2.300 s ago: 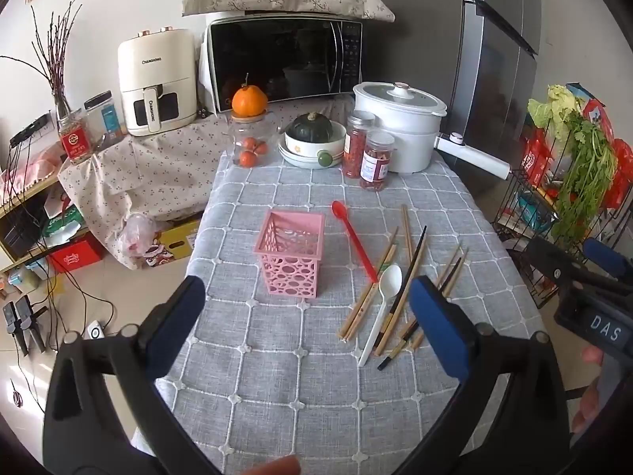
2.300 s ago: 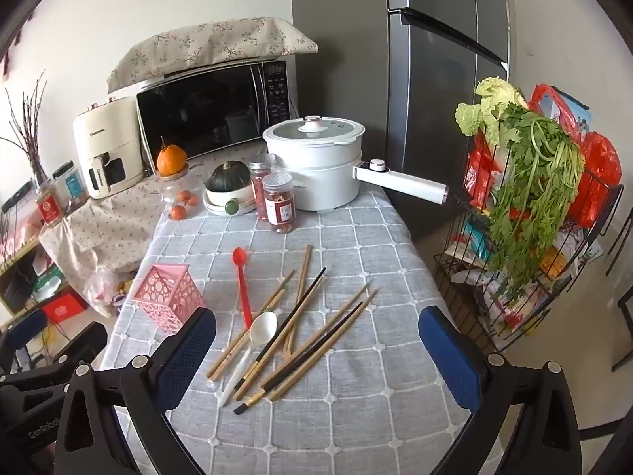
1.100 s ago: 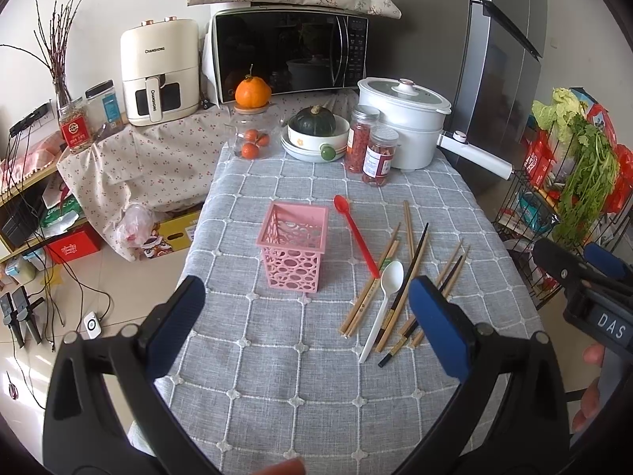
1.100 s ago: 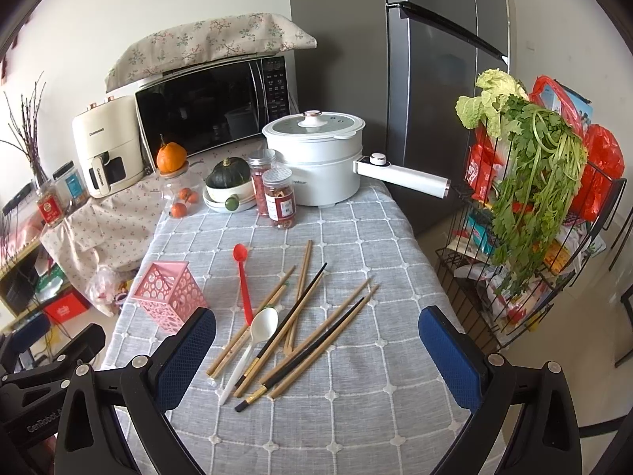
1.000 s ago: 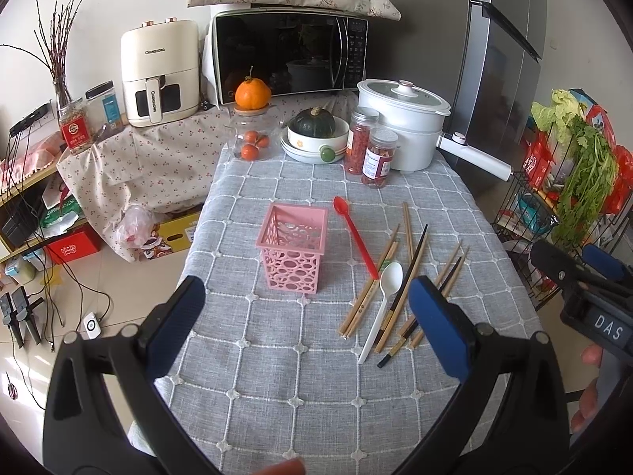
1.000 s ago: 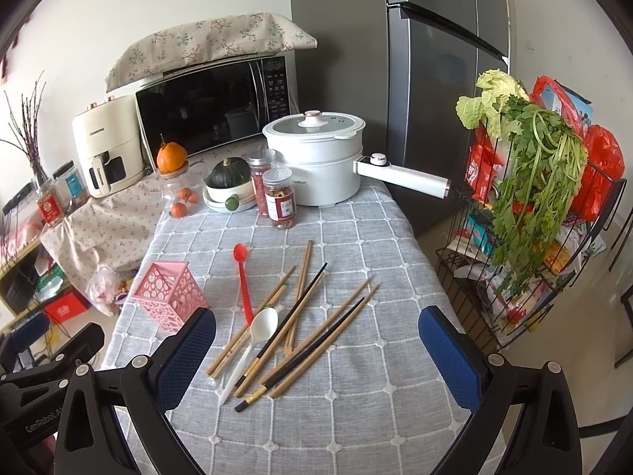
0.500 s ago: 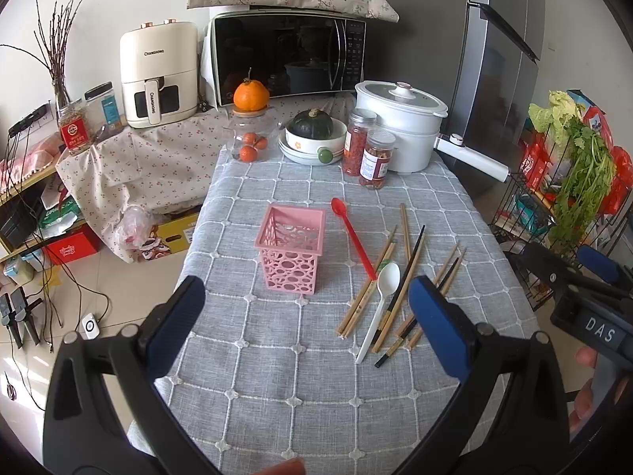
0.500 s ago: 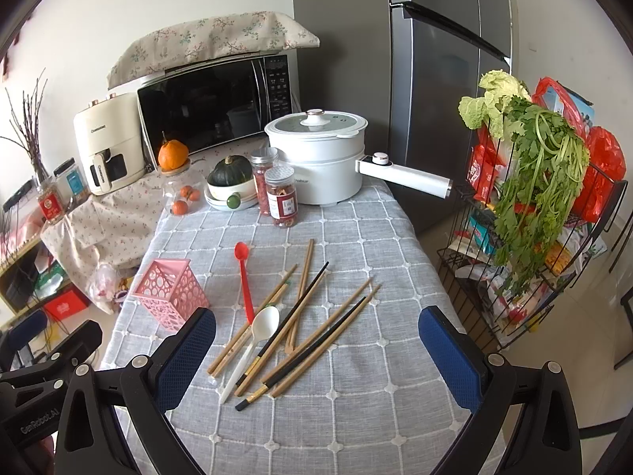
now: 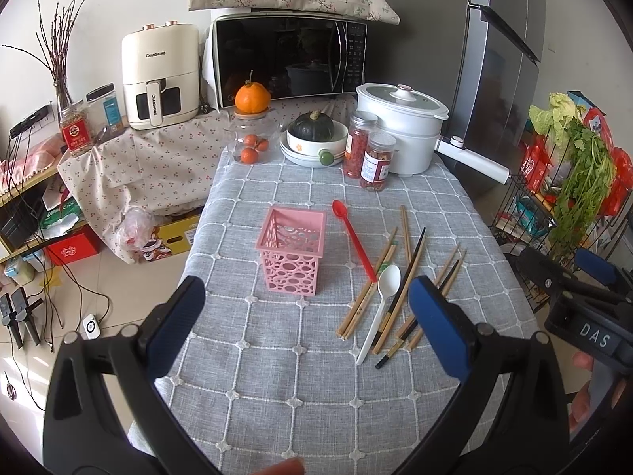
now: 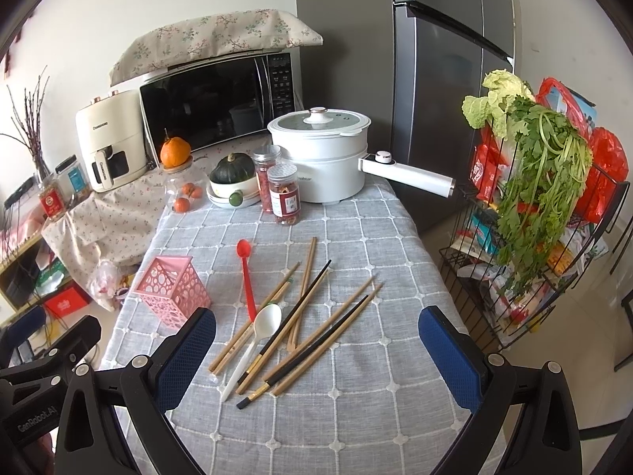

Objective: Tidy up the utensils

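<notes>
Grey checked tablecloth [image 9: 277, 388] fills the frame centre in both views. Left gripper [image 9: 306, 322] at lower centre of the left wrist view, jaws spread wide, holding nothing, hovering over the near table edge. Pink perforated utensil basket [image 9: 292, 251] stands upright at frame centre, nothing visible inside. Just right of it, red spoon [image 9: 354, 237] lies flat, bowl pointing away. Right of that, white spoon [image 9: 379, 308] lies among scattered chopsticks [image 9: 411, 265], wooden and dark ones mixed, some overlapping. Right gripper [image 10: 316, 350] at lower centre of the right wrist view, jaws also wide, nothing held, above the near ends of the chopsticks. Upper frame: orange [image 9: 252, 97] on a jar, squash in bowl [image 9: 314, 134], two spice jars [image 9: 372, 156], white electric pot [image 9: 399, 134], microwave [image 9: 289, 61].
</notes>
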A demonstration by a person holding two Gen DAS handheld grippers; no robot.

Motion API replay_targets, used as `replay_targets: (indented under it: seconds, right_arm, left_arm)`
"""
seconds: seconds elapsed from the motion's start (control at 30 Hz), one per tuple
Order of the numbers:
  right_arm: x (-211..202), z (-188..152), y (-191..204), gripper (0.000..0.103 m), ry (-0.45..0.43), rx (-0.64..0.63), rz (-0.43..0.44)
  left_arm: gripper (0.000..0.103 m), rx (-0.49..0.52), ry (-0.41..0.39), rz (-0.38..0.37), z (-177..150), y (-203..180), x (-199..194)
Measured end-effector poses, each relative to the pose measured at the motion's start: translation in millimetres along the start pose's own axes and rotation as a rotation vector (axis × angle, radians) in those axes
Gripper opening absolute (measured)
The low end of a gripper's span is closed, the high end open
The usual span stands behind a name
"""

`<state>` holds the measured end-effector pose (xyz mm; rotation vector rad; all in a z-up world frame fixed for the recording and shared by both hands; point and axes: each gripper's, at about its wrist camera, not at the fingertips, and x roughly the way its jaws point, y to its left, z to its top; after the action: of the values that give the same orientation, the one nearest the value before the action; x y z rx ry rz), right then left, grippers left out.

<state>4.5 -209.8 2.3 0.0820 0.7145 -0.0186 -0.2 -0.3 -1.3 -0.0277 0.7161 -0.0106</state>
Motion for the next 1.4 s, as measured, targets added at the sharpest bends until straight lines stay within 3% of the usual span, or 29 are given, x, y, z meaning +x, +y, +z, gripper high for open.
replay_targets:
  seconds: [0.77,0.97,1.17,1.27,1.4]
  right_arm:
    - [12.8,7.4,-12.5,0.103,0.057,0.036,0.027]
    - [27.0,26.8,-34.7,0.103,0.121,0.106,0.012]
    - [61.9,46.3,-54.5,0.103,0.207,0.168,0.001]
    - [87.7,40.3,-69.2,0.103,0.261,0.212,0.031]
    - [120.6,27.7,-85.5,0.094,0.346,0.244,0.059]
  left_arm:
    - [0.102,0.016,-0.011,0.011,8.3,7.2,5.8]
    - [0.102,0.051,0.098,-0.071,26.3,-1.5,30.6]
    - [0.102,0.082,0.242,-0.221,45.4,-29.6,67.9]
    - [0.093,0.120,0.302,-0.276,48.1,-54.3,97.5]
    - [0.057,0.145,0.435,-0.349,43.0,-86.5,151.6]
